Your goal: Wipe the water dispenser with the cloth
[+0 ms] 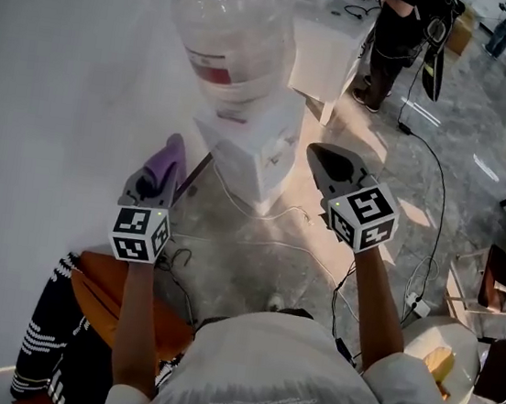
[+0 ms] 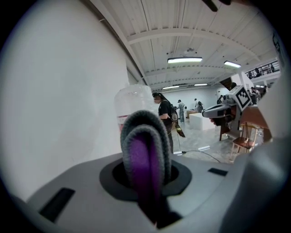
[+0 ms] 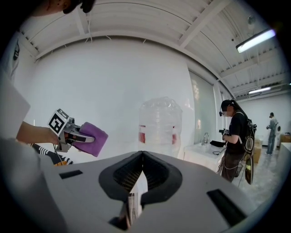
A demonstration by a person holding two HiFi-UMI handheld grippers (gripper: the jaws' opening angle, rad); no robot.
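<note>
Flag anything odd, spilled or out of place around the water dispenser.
No spill or damage shows. Only loose cables trail over the floor by the water dispenser base. The purple cloth is clamped in the left hand-held gripper, not touching the dispenser.

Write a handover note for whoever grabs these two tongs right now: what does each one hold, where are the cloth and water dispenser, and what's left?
Left tongs: shut on the purple fabric cloth, held up in the air.
Right tongs: shut with nothing between them, also raised.
The white box-shaped water dispenser, with a clear plastic bottle on top, stands just ahead, between the two tongs in the head view.
Done: the cloth is gripped.
Left: the cloth is apart from the dispenser, so bring it onto the dispenser and wipe.
</note>
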